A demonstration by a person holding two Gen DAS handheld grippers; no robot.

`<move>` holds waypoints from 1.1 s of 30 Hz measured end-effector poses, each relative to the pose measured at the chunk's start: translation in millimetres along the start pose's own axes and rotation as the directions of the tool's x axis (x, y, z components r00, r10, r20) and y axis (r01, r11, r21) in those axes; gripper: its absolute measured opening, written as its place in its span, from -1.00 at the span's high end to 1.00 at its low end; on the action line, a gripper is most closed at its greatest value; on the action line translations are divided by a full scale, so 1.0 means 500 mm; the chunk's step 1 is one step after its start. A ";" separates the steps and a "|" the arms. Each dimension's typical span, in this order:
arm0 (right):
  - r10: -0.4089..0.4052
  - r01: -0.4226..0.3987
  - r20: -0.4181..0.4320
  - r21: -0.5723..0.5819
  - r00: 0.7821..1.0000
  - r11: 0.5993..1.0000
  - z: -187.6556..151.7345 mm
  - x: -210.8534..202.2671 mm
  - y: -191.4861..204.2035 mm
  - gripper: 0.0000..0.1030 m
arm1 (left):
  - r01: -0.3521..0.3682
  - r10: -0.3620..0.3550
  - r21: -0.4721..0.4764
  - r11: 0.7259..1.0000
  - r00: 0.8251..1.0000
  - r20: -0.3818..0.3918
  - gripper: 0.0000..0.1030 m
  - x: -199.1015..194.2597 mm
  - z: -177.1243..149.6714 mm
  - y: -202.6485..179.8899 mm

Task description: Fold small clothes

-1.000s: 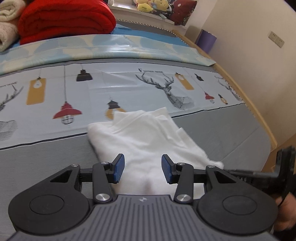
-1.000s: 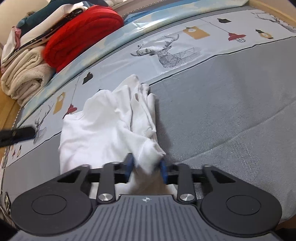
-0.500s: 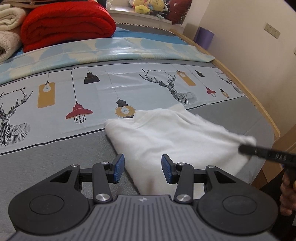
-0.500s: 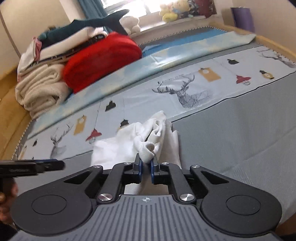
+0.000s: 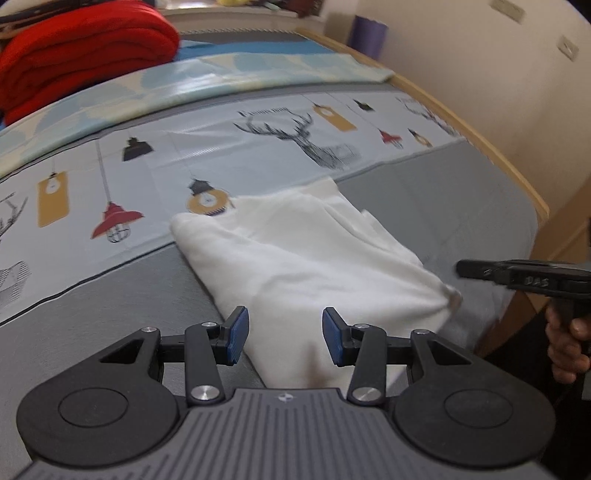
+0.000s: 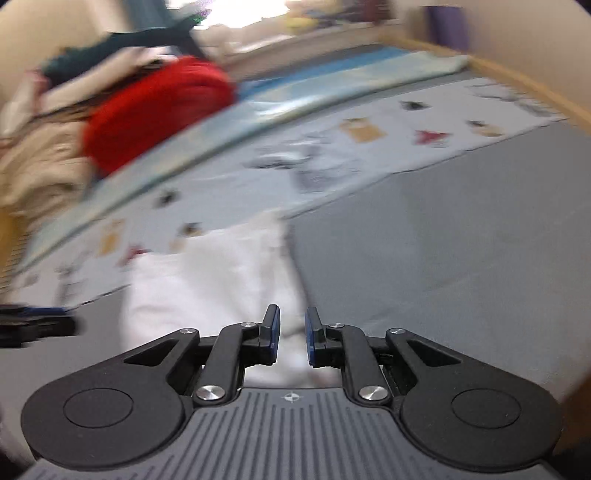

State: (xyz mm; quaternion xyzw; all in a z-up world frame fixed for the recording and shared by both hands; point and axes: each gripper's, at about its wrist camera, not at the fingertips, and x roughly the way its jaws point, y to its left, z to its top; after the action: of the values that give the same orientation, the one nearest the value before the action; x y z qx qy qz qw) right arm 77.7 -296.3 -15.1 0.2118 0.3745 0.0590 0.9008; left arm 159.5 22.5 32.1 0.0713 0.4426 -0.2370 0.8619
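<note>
One white garment [image 5: 303, 258] on bed [image 5: 424, 206]; left tool [image 5: 282, 336] wide, empty; right tool [image 6: 291, 334] narrow, opening, empty.

A red blanket [image 5: 85, 48] lies folded on the bed's printed sheet [image 5: 258, 122]; a purple bin [image 5: 367, 35] stands beyond.

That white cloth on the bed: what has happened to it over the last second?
The right hand-held gripper pinched the white cloth's near corner, pulled it out toward the bed's edge, and its jaws are now opening, the cloth still between them. The left hand-held gripper stayed open, holding nothing. The red blanket did not move.
</note>
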 end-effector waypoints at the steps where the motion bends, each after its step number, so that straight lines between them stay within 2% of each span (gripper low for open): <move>1: 0.039 -0.039 -0.021 0.001 0.999 0.999 -0.004 0.009 -0.008 0.71 | 0.002 -0.002 0.019 1.000 1.000 -0.012 0.07 0.007 -0.003 -0.008; 3: 0.057 -0.057 -0.114 0.001 0.992 0.998 -0.020 0.048 -0.024 0.71 | 0.004 -0.003 0.048 0.999 1.000 -0.027 0.07 0.018 -0.006 -0.021; 4: 0.042 -0.044 -0.187 -0.005 0.981 0.999 -0.030 0.077 -0.033 0.71 | 0.006 -0.004 0.061 0.998 0.999 -0.032 0.07 0.024 -0.008 -0.027; 6: -0.072 0.058 -0.321 -0.053 0.944 0.997 -0.056 0.132 -0.050 0.83 | 0.009 -0.006 0.075 0.997 0.999 -0.042 0.07 0.036 -0.007 -0.035; 7: -0.129 0.111 -0.356 -0.072 0.925 0.991 -0.067 0.150 -0.060 0.93 | 0.013 -0.010 0.079 0.997 0.999 -0.045 0.07 0.041 -0.006 -0.038; 10: -0.096 0.095 -0.339 -0.021 0.936 0.995 -0.046 0.136 -0.073 0.86 | 0.038 -0.033 0.084 0.996 0.998 -0.054 0.10 0.059 0.000 -0.043; 12: -0.074 0.071 -0.290 -0.018 0.954 0.997 -0.023 0.107 -0.071 0.86 | 0.052 -0.046 0.088 0.995 0.996 -0.075 0.14 0.076 0.002 -0.043; 14: -0.067 0.066 -0.229 -0.014 0.971 0.998 0.003 0.075 -0.065 0.86 | 0.033 -0.018 0.100 0.994 0.990 -0.143 0.24 0.110 -0.002 -0.041; 15: -0.059 0.059 -0.185 -0.008 0.981 0.998 0.018 0.058 -0.062 0.86 | 0.003 0.019 0.111 0.994 0.981 -0.193 0.25 0.132 -0.008 -0.037; 16: -0.038 0.039 -0.139 0.001 0.990 0.999 0.033 0.043 -0.061 0.86 | -0.028 0.057 0.118 0.993 0.966 -0.253 0.25 0.159 -0.019 -0.031; 18: 0.025 -0.023 -0.063 0.031 0.998 0.999 0.075 0.023 -0.062 0.86 | -0.051 0.084 0.108 0.993 0.941 -0.327 0.23 0.188 -0.032 -0.017; 20: 0.099 -0.099 -0.012 0.040 0.995 0.994 0.109 0.014 -0.062 0.83 | -0.038 0.060 0.073 0.997 0.942 -0.329 0.23 0.190 -0.026 -0.007; 21: 0.138 -0.138 -0.004 0.032 0.990 0.990 0.129 0.021 -0.058 0.75 | -0.028 0.046 0.058 0.998 0.943 -0.329 0.23 0.189 -0.025 -0.002; 23: 0.196 -0.196 -0.020 0.013 0.980 0.981 0.164 0.054 -0.046 0.63 | -0.025 0.040 0.049 0.998 0.942 -0.332 0.20 0.190 -0.027 0.004; 26: 0.222 -0.222 -0.090 0.003 0.971 0.975 0.198 0.135 -0.038 0.62 | -0.023 0.033 0.035 0.999 0.943 -0.332 0.19 0.187 -0.025 0.011; 30: 0.235 -0.223 -0.177 0.084 0.956 0.971 0.210 0.254 -0.041 0.56 | -0.013 0.022 0.027 1.000 0.940 -0.339 0.17 0.184 -0.025 0.015; 33: 0.288 -0.267 -0.209 0.124 0.935 0.956 0.206 0.299 -0.036 0.56 | -0.002 0.008 0.018 1.000 0.938 -0.346 0.17 0.185 -0.024 0.020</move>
State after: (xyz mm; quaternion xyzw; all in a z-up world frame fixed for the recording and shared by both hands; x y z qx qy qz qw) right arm 255.3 -307.8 -55.0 0.2964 0.4427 0.1914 0.8243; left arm 201.6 3.5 -49.7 0.1207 0.5850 -0.2227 0.7705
